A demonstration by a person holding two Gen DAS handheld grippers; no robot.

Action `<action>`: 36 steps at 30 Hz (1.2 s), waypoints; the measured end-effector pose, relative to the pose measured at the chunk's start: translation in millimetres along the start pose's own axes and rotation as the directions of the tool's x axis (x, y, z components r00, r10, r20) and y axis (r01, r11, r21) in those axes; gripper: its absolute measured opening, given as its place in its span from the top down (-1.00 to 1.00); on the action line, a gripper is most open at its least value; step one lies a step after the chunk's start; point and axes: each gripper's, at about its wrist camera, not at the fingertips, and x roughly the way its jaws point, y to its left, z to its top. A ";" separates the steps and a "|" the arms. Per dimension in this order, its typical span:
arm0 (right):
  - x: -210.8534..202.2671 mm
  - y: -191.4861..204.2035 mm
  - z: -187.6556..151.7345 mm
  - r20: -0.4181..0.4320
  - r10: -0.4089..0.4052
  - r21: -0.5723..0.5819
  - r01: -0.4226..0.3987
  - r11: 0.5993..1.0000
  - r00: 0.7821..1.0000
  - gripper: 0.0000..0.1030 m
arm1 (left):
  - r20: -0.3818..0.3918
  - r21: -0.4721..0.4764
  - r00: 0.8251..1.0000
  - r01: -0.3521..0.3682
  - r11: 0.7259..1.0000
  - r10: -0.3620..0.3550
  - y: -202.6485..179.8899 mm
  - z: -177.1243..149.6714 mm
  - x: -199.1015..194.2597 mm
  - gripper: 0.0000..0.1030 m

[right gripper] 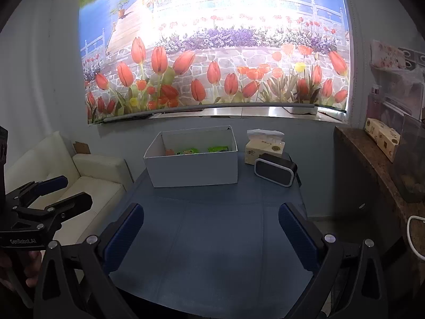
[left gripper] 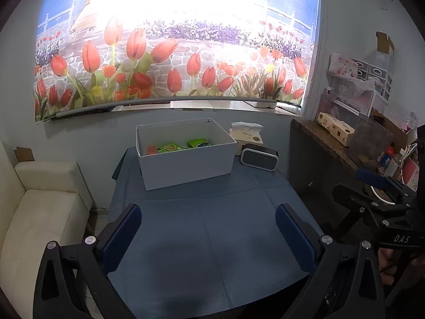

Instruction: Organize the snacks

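- Left wrist view: the snacks (left gripper: 177, 146), two green packets and an orange one, lay in the white box (left gripper: 186, 170) at the far end of the table (left gripper: 207, 226); no other snack showed on the blue cloth.
- Right wrist view: the same packets (right gripper: 196, 150) sat low against the box's far wall, with the box (right gripper: 196, 171) upright and unlidded.
- Beside the box on its right stood a tissue pack (right gripper: 264, 150) and a dark speaker (right gripper: 276, 171), near each other and apart from the box.
- Left gripper (left gripper: 208, 235) hovered over bare cloth, jaws spread wide and holding nothing.
- Right gripper (right gripper: 211, 235) did likewise, jaws wide apart and empty.
- Judged step: gathering appeared finished or nearly so, both grippers standing back from the box.
- Judged next move: check for any stray packet out of view; otherwise straighten the packets inside, which calls for reaching down over the rim without tipping the light box.
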 end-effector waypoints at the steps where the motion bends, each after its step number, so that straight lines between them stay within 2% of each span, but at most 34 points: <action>1: 0.0 -0.3 -0.3 0.000 -0.002 0.001 0.002 1.000 1.000 -1.00 | -0.001 0.002 1.000 0.002 1.000 -0.002 -0.2 -0.2 0.1 -1.00; 16: 1.7 -0.7 2.8 -0.011 0.010 0.010 -0.009 1.000 1.000 -1.00 | -0.002 -0.002 1.000 -0.025 1.000 0.025 2.8 -0.4 0.2 -1.00; 36: 0.6 3.2 3.7 -0.011 0.007 0.005 -0.007 1.000 1.000 -1.00 | -0.005 0.008 1.000 -0.010 1.000 0.010 -0.2 3.0 -1.0 -1.00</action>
